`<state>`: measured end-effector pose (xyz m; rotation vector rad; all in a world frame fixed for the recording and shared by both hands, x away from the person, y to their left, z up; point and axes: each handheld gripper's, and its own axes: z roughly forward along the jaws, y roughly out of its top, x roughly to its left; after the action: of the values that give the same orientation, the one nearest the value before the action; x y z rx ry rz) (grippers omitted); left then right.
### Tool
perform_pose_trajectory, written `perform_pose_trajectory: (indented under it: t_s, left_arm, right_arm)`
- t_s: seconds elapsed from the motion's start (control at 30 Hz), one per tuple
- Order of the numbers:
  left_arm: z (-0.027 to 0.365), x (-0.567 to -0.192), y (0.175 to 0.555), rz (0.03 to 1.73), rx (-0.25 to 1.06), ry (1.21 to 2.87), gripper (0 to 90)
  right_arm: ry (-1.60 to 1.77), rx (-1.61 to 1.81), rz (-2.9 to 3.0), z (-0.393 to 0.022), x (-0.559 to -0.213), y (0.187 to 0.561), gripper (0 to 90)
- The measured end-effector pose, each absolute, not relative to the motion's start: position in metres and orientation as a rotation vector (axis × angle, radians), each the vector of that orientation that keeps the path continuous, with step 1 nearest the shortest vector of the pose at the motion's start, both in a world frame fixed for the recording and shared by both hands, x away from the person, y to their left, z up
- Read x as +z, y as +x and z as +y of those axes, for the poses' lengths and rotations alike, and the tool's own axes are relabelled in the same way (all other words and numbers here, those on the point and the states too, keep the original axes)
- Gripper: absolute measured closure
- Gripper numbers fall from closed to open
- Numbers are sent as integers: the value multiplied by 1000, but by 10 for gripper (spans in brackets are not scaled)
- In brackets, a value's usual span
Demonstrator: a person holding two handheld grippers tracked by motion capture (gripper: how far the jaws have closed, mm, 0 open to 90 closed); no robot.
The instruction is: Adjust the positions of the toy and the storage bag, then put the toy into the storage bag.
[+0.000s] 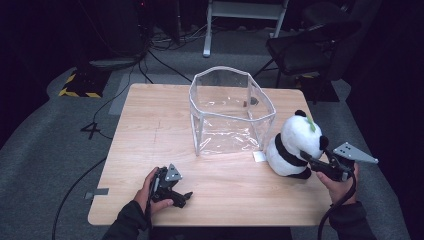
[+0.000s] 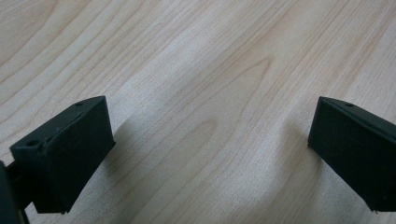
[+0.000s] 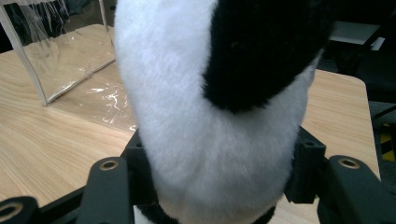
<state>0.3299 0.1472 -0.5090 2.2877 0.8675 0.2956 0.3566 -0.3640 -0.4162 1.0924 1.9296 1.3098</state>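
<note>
Right jaws: the right gripper (image 1: 312, 162) has its two black jaws closed partway, one on each flank of the panda plush (image 3: 210, 107), and the fur bulges out between them. From here it looks like a real squeeze on the toy's lower body, not a loose bracket.

Which way the panda lies from those jaws: straight ahead of them and already between them. The gripper comes at it from the side away from the clear bin (image 1: 231, 111).

Panda's long axis: upright. It sits on the desk (image 1: 150, 125) with its head on top, so the jaws cross the body level, about at right angles to that axis.

Panda's place: at the bin's right front corner, just beside its wall. I cannot tell whether fur touches plastic. A small white tag (image 1: 259, 156) lies on the desk at the bin's front edge, next to the toy.

Bin: open at the top, clear walls with pale edging, standing mid-desk. The toy's head reaches about level with its rim.

Coming move, as I judge it: lift the toy higher than the rim, then carry it sideways toward the bin, since the near wall stands right in the way.

Left jaws: the left gripper (image 1: 175, 196) has its jaws spread wide with bare wood between them, holding nothing.

Nearer hand: the right. The left rests well apart from the bin, toward the desk's front edge.
</note>
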Motion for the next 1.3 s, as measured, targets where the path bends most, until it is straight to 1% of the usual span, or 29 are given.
perform_pose_trajectory:
  t_s: [0.6,0.9,1.3]
  left_arm:
    - [147,-509,328,881,310,2286,4]
    - [147,-509,330,877,295,2283,1]
    - [147,-509,330,876,302,2287,1]
  right_arm:
    - [1108,1317,1938,-367,-415,361,411]
    - [1077,1312,1935,-366,-415,356,445]
    - [1069,1302,1912,-370,-411,350,466]
